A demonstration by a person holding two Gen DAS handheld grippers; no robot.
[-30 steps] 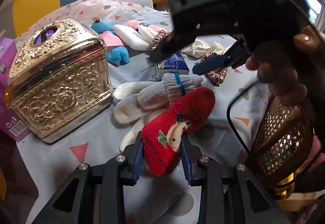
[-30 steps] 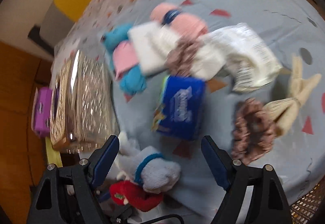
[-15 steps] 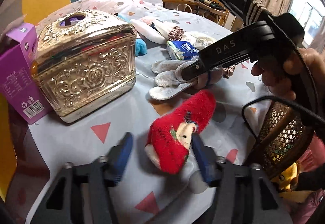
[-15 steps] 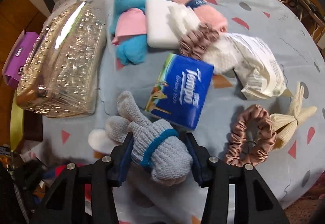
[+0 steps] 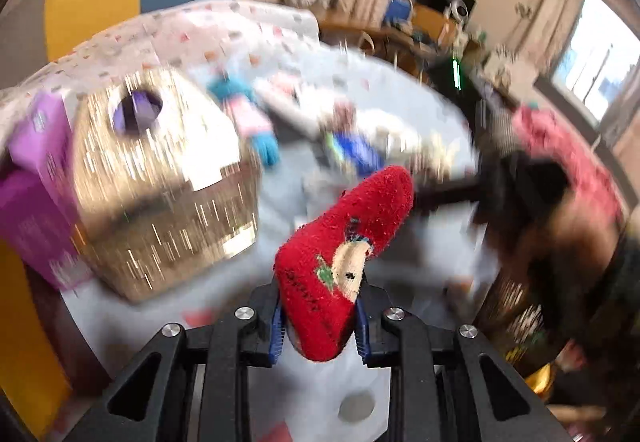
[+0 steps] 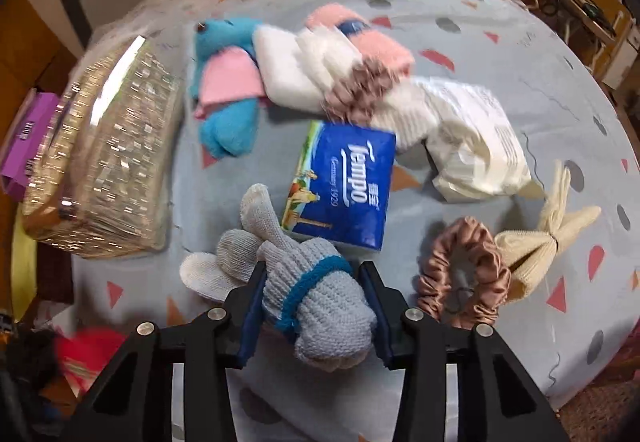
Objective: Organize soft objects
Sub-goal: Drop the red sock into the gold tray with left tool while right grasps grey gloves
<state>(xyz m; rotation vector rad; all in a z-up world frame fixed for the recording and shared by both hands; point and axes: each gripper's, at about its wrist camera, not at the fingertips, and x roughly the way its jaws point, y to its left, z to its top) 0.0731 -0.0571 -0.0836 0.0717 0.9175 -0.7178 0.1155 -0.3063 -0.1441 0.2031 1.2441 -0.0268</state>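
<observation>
My left gripper [image 5: 319,326] is shut on a red fuzzy sock [image 5: 348,254] and holds it up above the table; that view is motion-blurred. My right gripper [image 6: 316,316] is shut on a grey knitted glove with a blue cuff band [image 6: 308,282], its fingers still lying on the cloth. The red sock shows blurred at the lower left of the right wrist view [image 6: 86,354]. On the table lie a blue tissue pack [image 6: 340,181], a brown scrunchie [image 6: 464,270], a beige bow [image 6: 548,234], a blue and pink plush [image 6: 228,89] and white and pink cloths [image 6: 320,65].
A gold ornate box [image 6: 100,161] stands at the table's left, also in the left wrist view [image 5: 160,193], with a purple carton [image 5: 28,193] beside it. A white wrapped pack [image 6: 476,145] lies right of the tissues. A wicker basket [image 5: 516,306] sits at the right edge.
My left gripper has shut on the red sock and lifted it. My right gripper has closed tighter on the grey glove and begun raising it.
</observation>
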